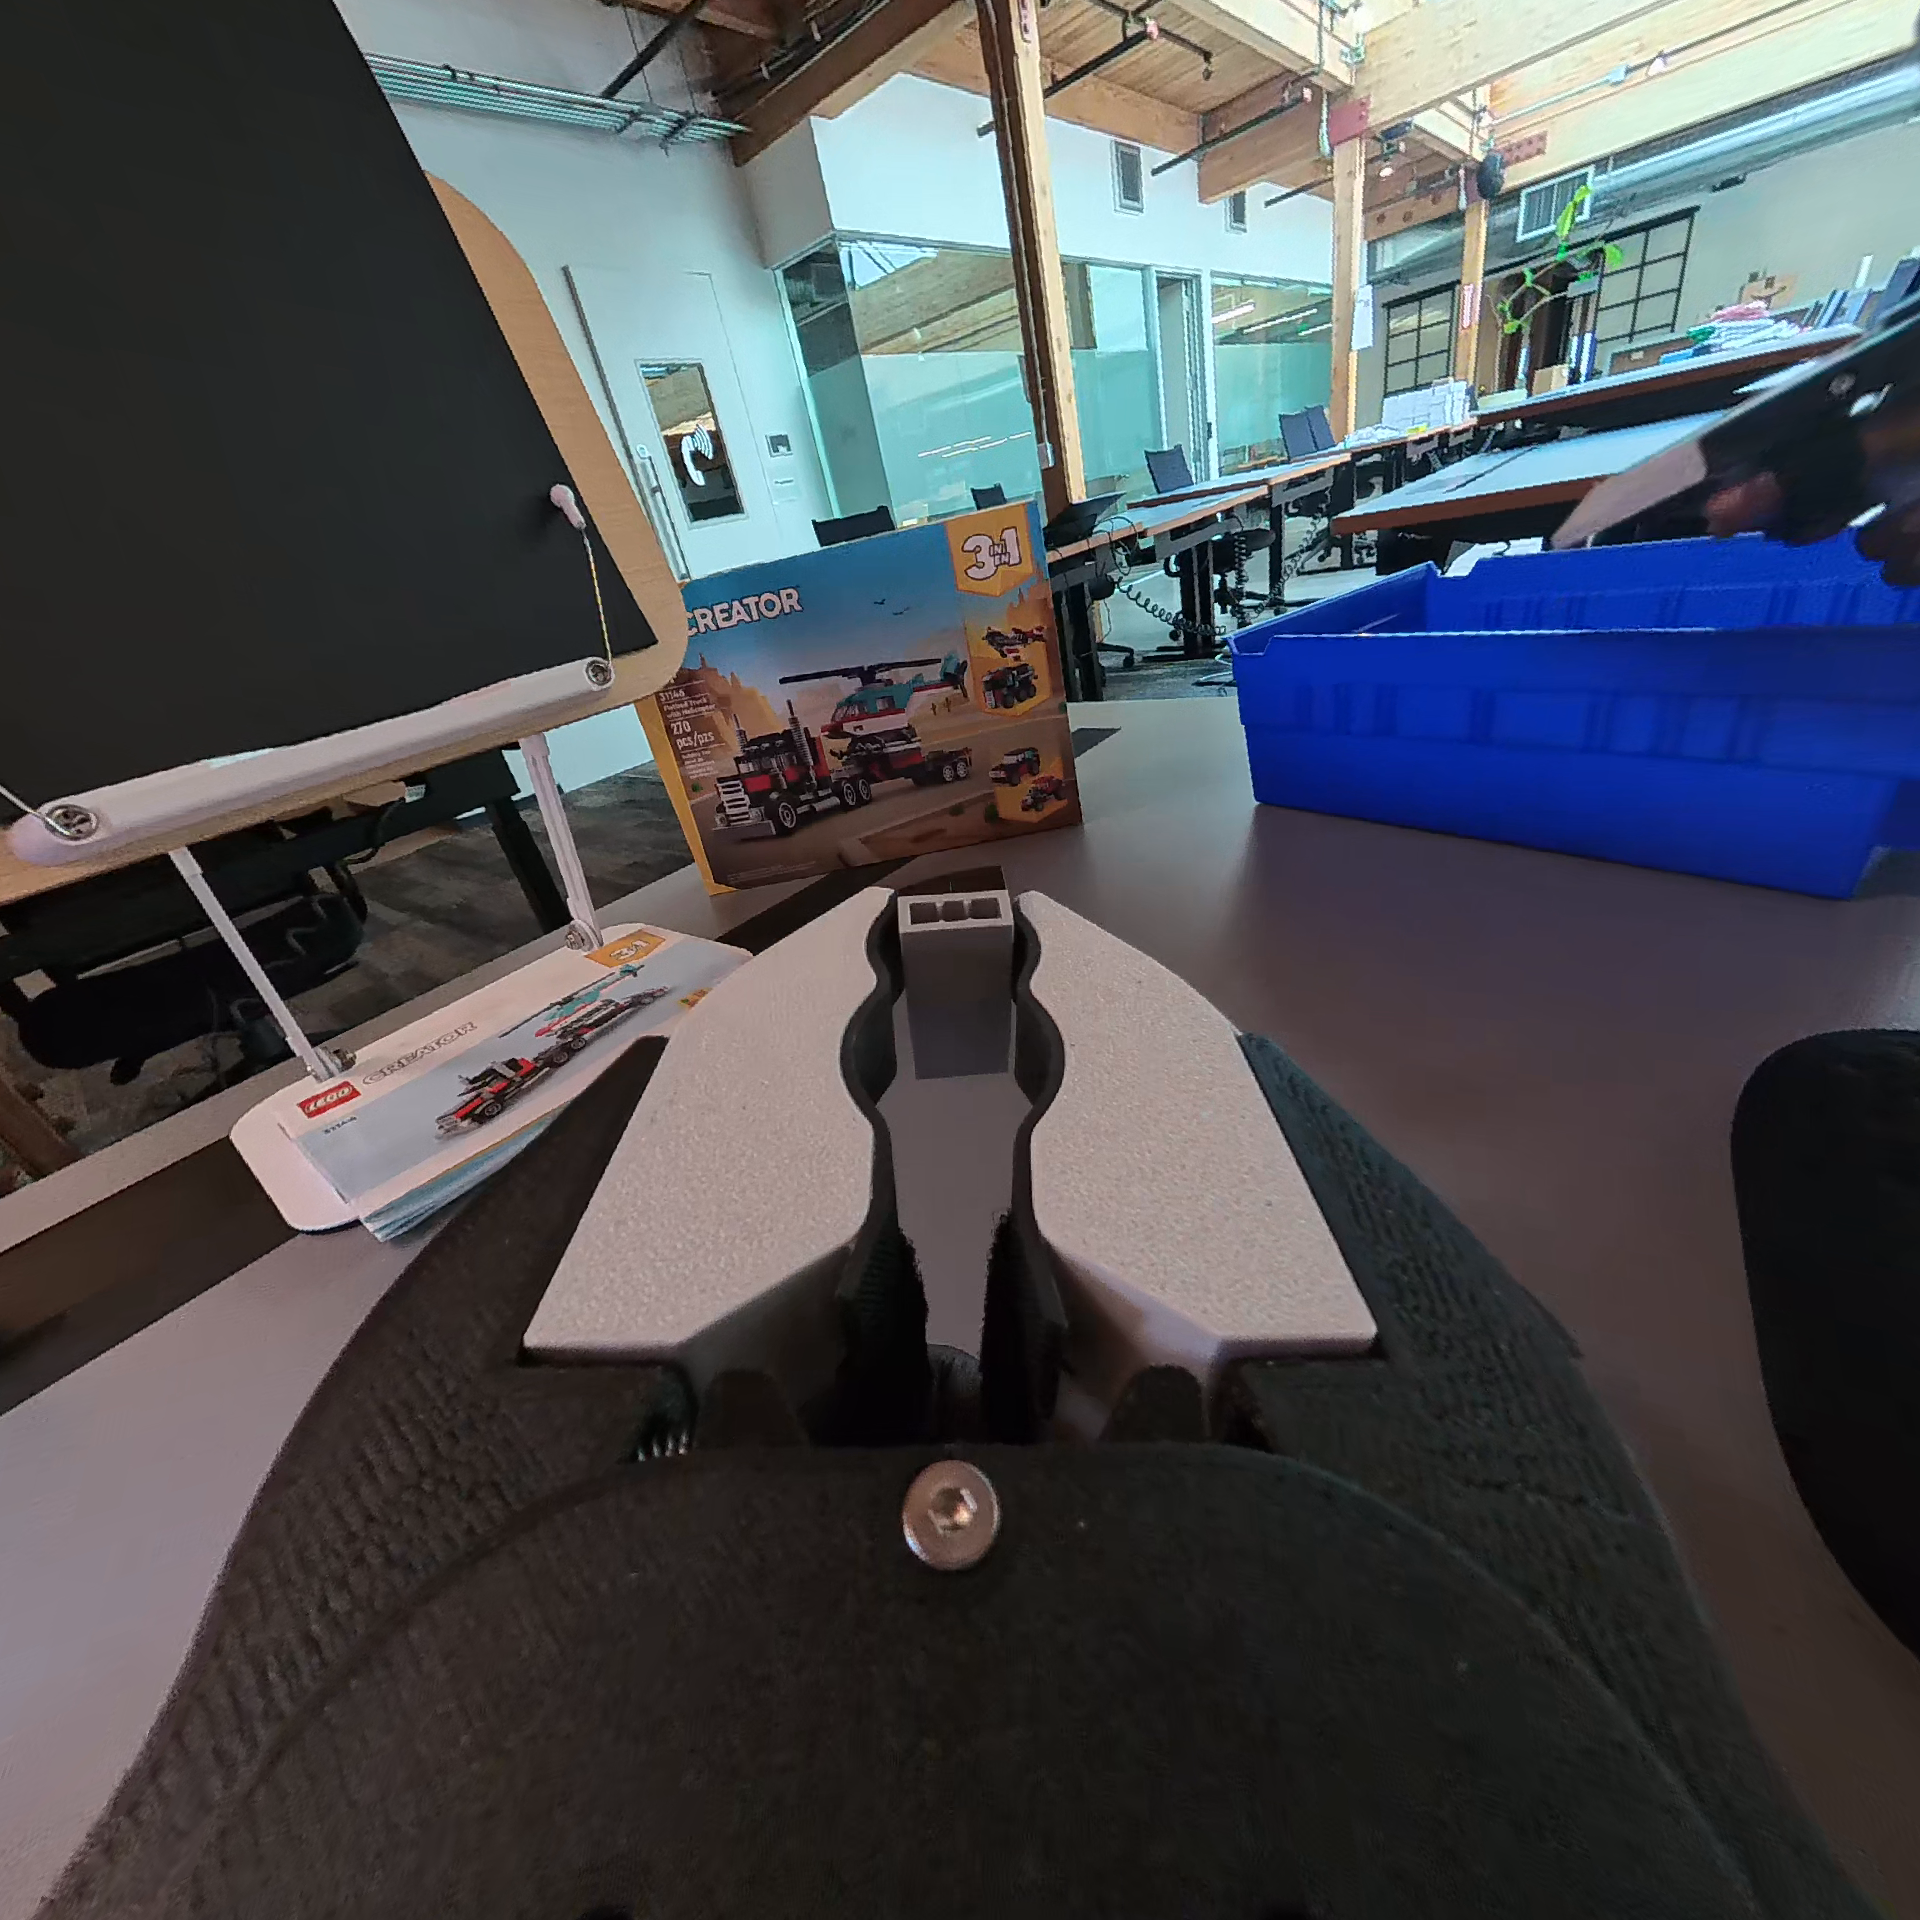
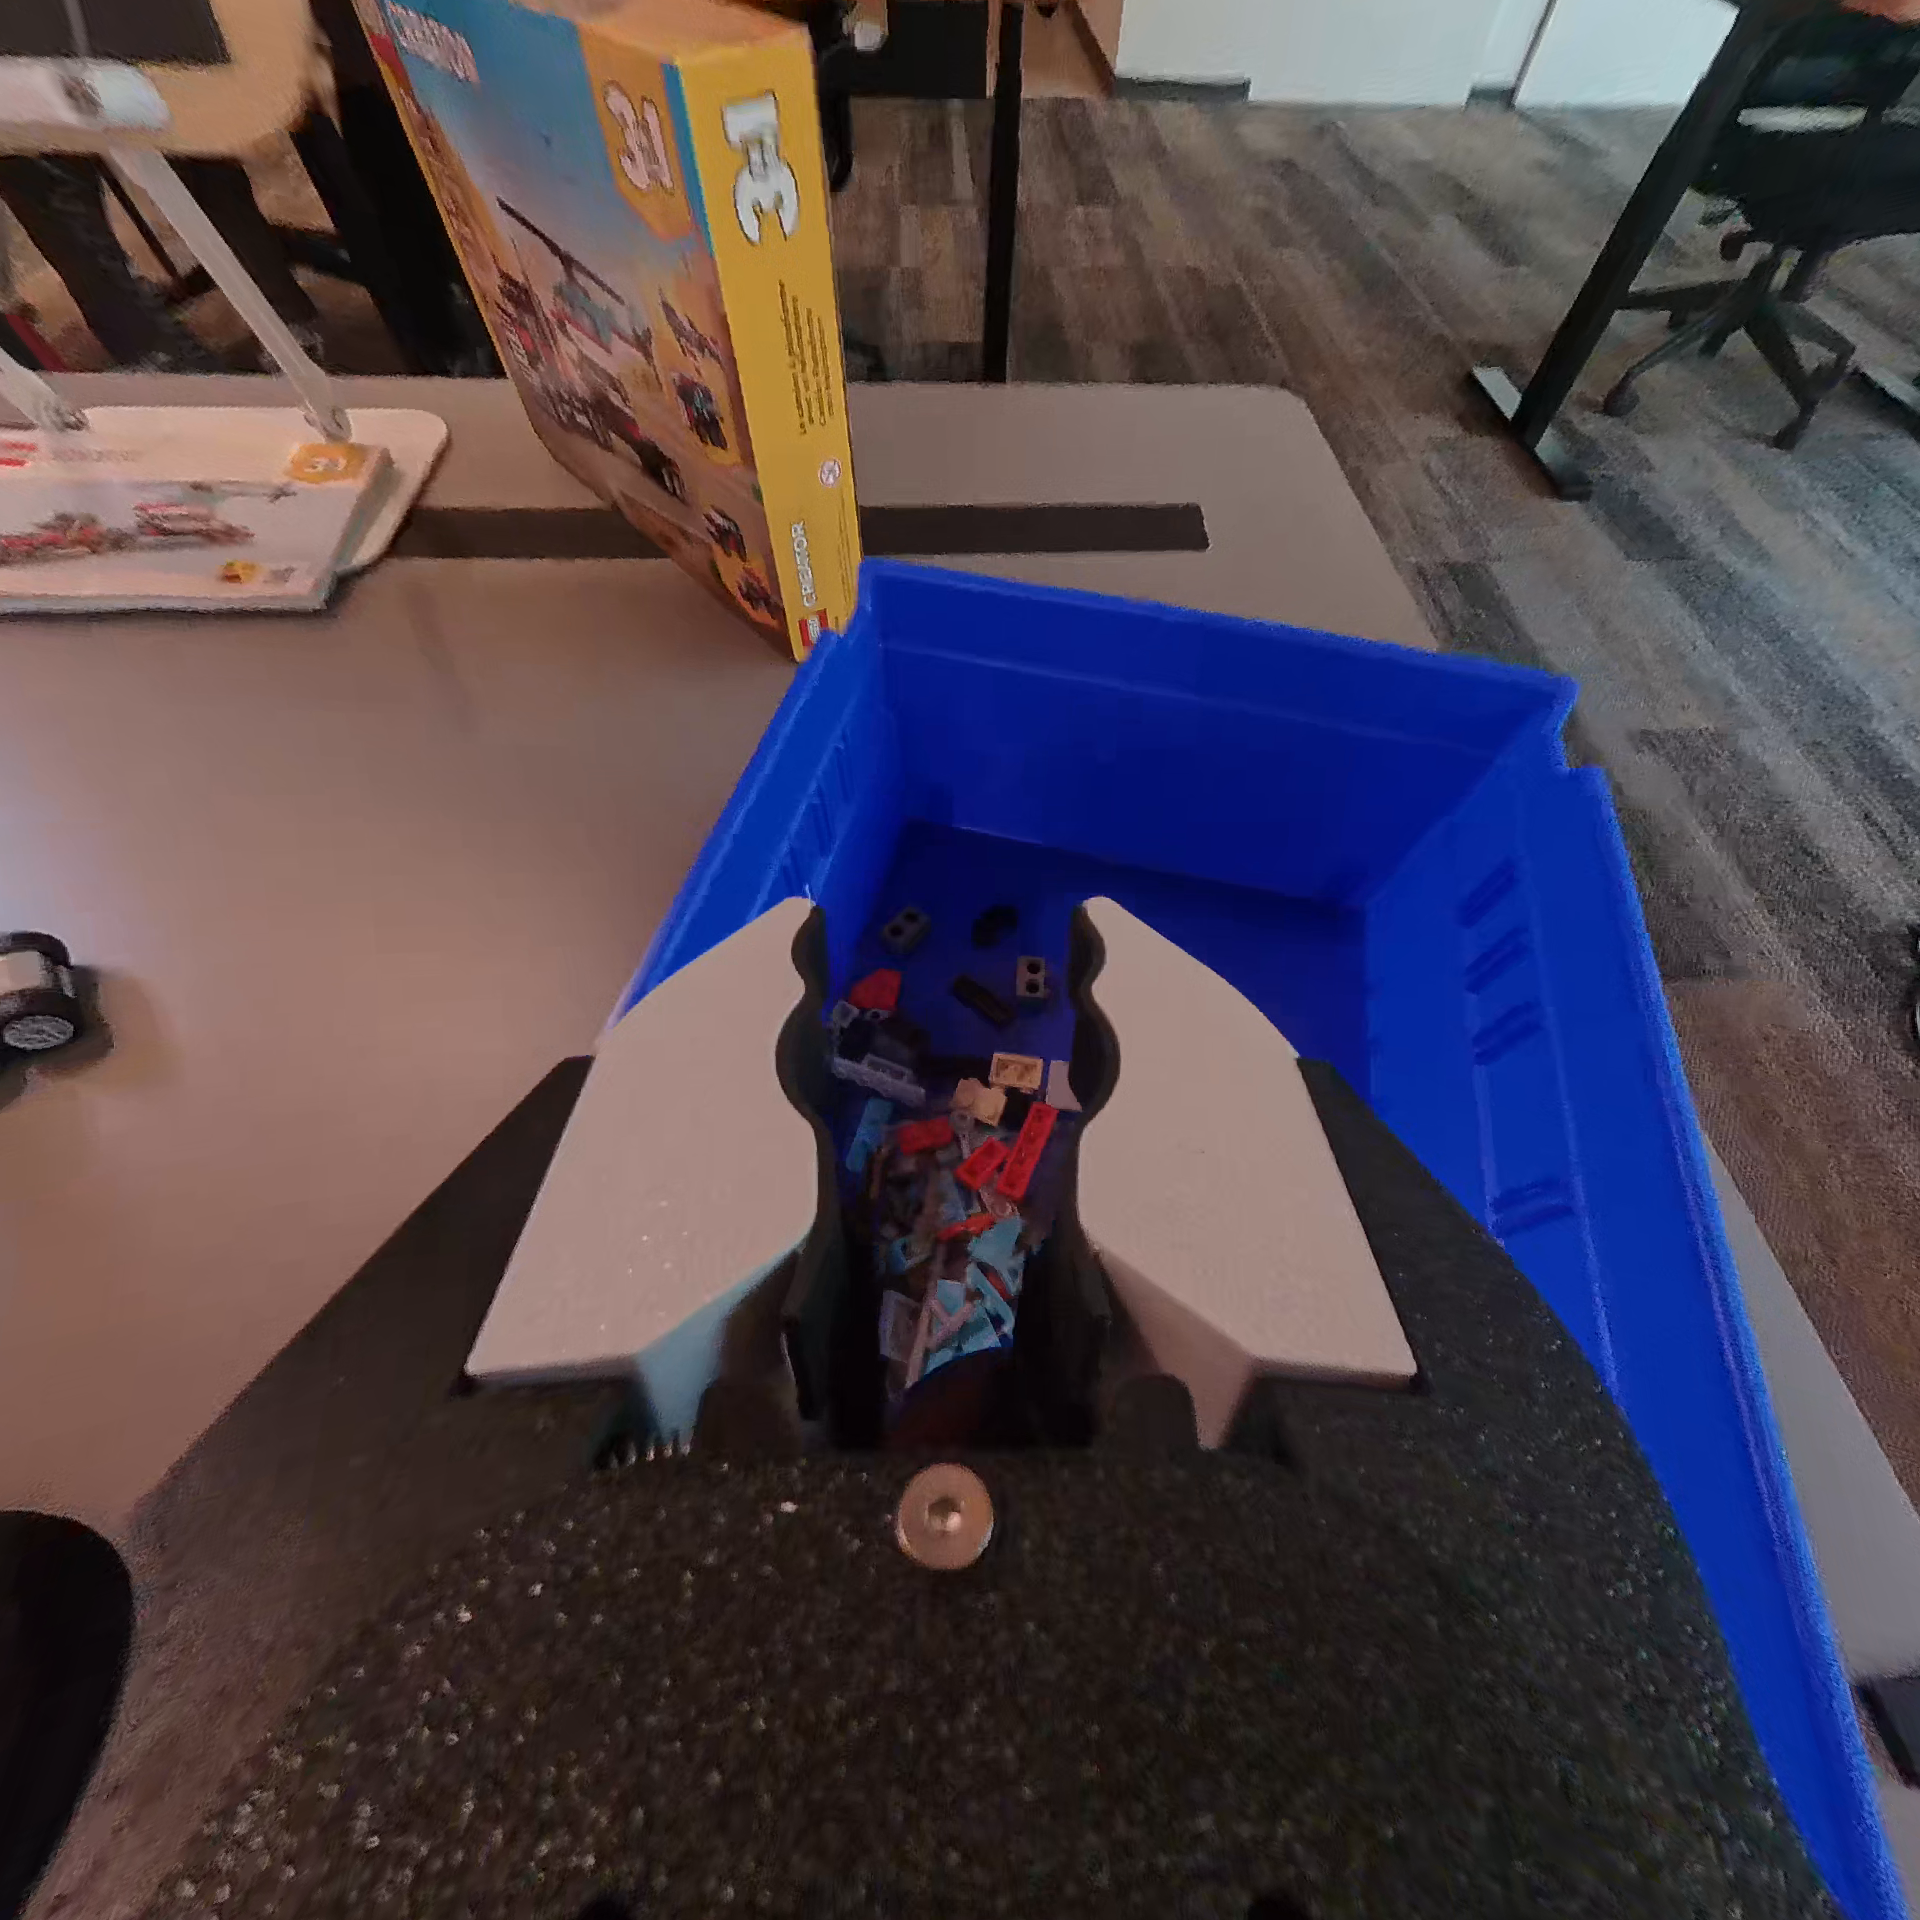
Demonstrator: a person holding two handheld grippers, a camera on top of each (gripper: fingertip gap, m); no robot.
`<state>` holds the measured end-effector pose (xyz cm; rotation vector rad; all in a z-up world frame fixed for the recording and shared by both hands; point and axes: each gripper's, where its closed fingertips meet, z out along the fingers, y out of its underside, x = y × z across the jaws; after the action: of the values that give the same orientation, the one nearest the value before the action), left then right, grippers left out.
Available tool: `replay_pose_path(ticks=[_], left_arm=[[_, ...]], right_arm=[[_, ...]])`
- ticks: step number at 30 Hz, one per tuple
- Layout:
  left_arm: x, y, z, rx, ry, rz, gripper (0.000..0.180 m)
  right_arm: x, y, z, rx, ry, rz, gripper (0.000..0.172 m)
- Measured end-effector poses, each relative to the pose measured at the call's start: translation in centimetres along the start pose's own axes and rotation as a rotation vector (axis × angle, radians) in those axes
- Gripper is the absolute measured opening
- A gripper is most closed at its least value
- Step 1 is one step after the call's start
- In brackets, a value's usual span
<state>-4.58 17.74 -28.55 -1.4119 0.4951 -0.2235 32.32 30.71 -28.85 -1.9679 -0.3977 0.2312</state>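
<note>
Left tongs (image 1: 954,914) clamp a grey brick (image 1: 956,987) low over the counter (image 1: 1403,1039), near the box (image 1: 862,707). Right tongs (image 2: 945,925) hang open and bare above the blue bin (image 2: 1195,727) of loose bricks (image 2: 956,1164).

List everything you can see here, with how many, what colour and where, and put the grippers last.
Table: one, grey.
Bin: one, blue, on table's right.
Small bricks: many, mixed colours, inside bin.
Toy box: one, yellow-edged, upright at table's far side.
Booklet: one, pale, on white stand base, left.
Board: one, black, tilted on stand.
Wheel piece: one, black, table's left.
Left hand-held gripper: closed on grey block.
Right hand-held gripper: open above bin.
</note>
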Motion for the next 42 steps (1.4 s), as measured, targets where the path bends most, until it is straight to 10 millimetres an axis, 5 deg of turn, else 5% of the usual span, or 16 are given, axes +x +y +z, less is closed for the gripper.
replay_pose_path(ticks=[4, 9, 14, 19, 23, 31, 34, 38, 42], left_arm=[[0.5, -0.1, 0.0, 0.003, 0.021, 0.026, 0.018], [1.5, -0.9, -0.2, 0.032, 0.035, 0.156, 0.018], [1.7, -1.0, -0.3, 0.0, -0.041, 0.41, 0.018], [3.0, -2.5, -0.8, 0.076, -0.089, 0.677, 0.018], [3.7, -2.9, -0.9, 0.092, -0.086, 0.738, 0.018], [4.1, -2.9, -0.9, 0.102, -0.066, 0.737, 0.023], [4.3, -3.7, -1.0, 0.153, 0.034, 0.475, 0.035], [4.4, -5.9, -2.0, 0.286, 0.292, -0.11, 0.04], [4.8, -7.3, -2.5, 0.313, 0.496, -0.554, 0.05]], right_arm=[[-4.0, -4.4, -2.3, 0.217, -0.146, -0.056, 0.035], [-17.2, -8.6, -7.1, 0.452, -0.653, -0.216, 0.024], [-30.3, -5.7, -8.1, 0.319, -1.084, -0.328, 0.024], [-37.5, -1.0, -5.1, 0.162, -1.116, -0.46, 0.029], [-39.1, -0.3, -5.0, 0.168, -1.154, -0.419, 0.03], [-38.5, -1.3, -4.8, 0.353, -1.054, -0.513, 0.015], [-37.1, -3.1, -5.8, 0.59, -0.962, -0.623, 0.014], [-36.1, -4.4, -8.5, 0.946, -0.784, -0.837, 0.014], [-36.8, -4.3, -9.1, 1.084, -0.559, -1.023, 0.014]])
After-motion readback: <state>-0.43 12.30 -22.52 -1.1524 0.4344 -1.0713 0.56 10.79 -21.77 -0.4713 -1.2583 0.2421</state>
